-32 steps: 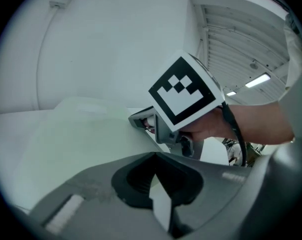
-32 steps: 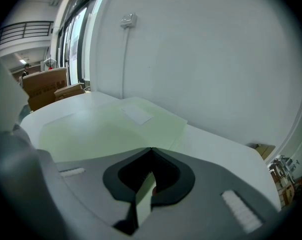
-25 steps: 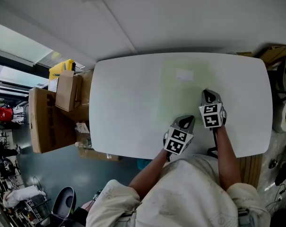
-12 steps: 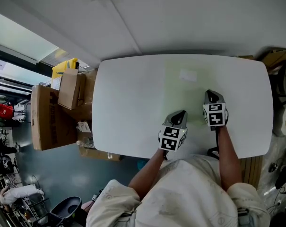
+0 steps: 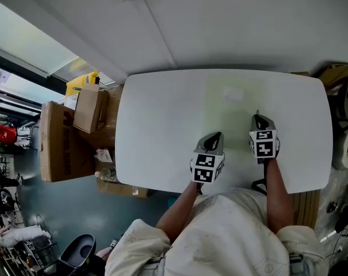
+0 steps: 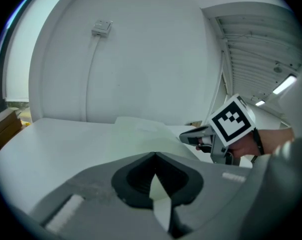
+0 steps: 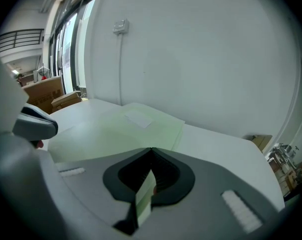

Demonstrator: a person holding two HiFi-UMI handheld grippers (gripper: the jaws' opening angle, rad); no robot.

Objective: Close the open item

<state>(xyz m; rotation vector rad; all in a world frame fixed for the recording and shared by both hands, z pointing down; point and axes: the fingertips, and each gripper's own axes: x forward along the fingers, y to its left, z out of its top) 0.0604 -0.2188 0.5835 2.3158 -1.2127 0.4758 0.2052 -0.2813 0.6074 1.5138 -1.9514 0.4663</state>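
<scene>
- Presently the left gripper has its jaws pinched together on a thin, pale green sheet edge. The right gripper nips the same near edge further along.
- That edge seems to belong to one leaf of the pale green folder. The folder lies spread on the white table, with a white label toward its far side.
- Both holds look secured, but the leaf is barely raised. Folding it over and flattening it is likely what remains.

An industrial workspace is suggested by cardboard boxes stacked beside a white desk, a plain white wall and clutter on the grey floor.
</scene>
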